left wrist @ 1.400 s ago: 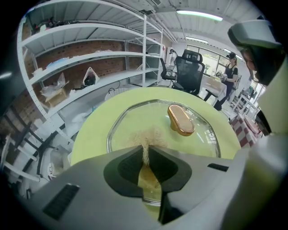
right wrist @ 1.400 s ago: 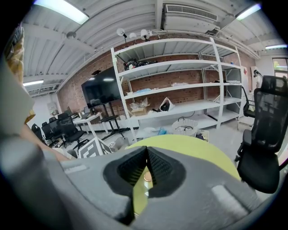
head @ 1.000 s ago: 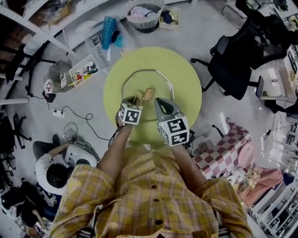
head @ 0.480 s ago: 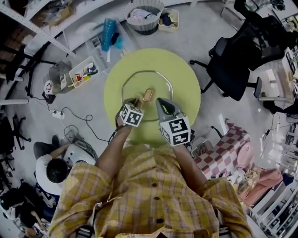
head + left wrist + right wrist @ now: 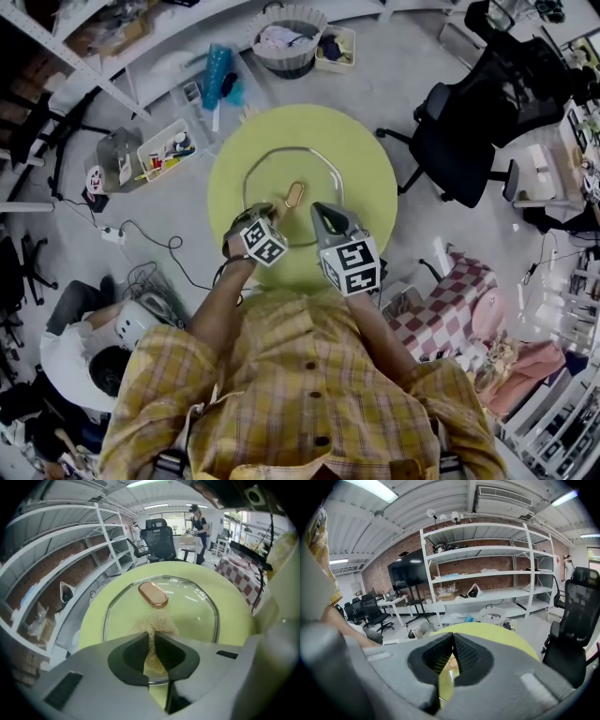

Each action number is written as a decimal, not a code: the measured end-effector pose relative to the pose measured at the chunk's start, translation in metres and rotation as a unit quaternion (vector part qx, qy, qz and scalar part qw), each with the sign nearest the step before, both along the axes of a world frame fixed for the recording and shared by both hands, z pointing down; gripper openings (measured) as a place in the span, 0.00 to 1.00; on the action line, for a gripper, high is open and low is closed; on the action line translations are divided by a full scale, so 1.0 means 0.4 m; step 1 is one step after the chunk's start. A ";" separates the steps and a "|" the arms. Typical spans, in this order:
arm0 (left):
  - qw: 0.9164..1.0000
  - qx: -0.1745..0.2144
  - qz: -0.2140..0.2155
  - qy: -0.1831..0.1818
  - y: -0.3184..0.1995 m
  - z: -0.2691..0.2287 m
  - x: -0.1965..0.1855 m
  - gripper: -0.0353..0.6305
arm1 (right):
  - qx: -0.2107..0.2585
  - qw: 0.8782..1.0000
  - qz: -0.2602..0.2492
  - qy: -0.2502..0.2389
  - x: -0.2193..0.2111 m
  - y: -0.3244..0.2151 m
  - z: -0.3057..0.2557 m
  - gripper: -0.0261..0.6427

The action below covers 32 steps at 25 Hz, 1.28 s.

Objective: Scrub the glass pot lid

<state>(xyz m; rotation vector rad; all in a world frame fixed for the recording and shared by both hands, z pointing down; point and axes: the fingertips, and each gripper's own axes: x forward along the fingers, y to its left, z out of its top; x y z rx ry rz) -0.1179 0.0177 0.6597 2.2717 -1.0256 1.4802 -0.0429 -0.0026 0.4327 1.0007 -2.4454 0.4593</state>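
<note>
**A:** What has the left one got hold of?

**B:** The left gripper (image 5: 151, 638) has its jaws pressed shut on a tan, fibrous scrubber (image 5: 155, 623). The scrubber's frayed end spreads out past the tips and onto the glass.

**A:** And where is the lid?

**B:** The glass pot lid (image 5: 192, 606) lies flat on the round yellow-green table (image 5: 91, 620). Its coppery handle (image 5: 153, 594) sits in the middle, just beyond the scrubber. The scrubber touches the glass on the person's side of that handle.

**A:** The right one?

**B:** The right gripper (image 5: 451, 639) is at the lid's near right rim, close beside the left. Its jaws are closed with the tips meeting. Something glassy shows in the gap below the pads, probably the lid's edge. Whether the edge is actually pinched, I can't tell from here.
</note>
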 end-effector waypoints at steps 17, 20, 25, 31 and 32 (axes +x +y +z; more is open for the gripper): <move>0.996 -0.006 0.040 -0.078 0.011 0.052 -0.111 0.12 | 0.006 1.000 -0.021 0.008 -0.022 0.028 -0.011 0.04; 0.997 -0.009 0.031 -0.077 0.001 0.056 -0.143 0.12 | 0.007 1.000 -0.022 0.009 -0.029 0.026 -0.013 0.04; 0.997 -0.021 -0.003 -0.068 -0.008 0.068 -0.191 0.12 | 0.008 1.000 -0.023 0.012 -0.027 0.021 -0.011 0.04; 0.997 -0.033 -0.062 -0.029 -0.003 0.071 -0.223 0.12 | 0.014 1.000 -0.027 0.007 -0.030 0.029 0.000 0.04; 0.997 -0.035 -0.071 -0.020 -0.003 0.069 -0.221 0.12 | 0.018 0.999 -0.030 0.003 -0.031 0.030 0.000 0.04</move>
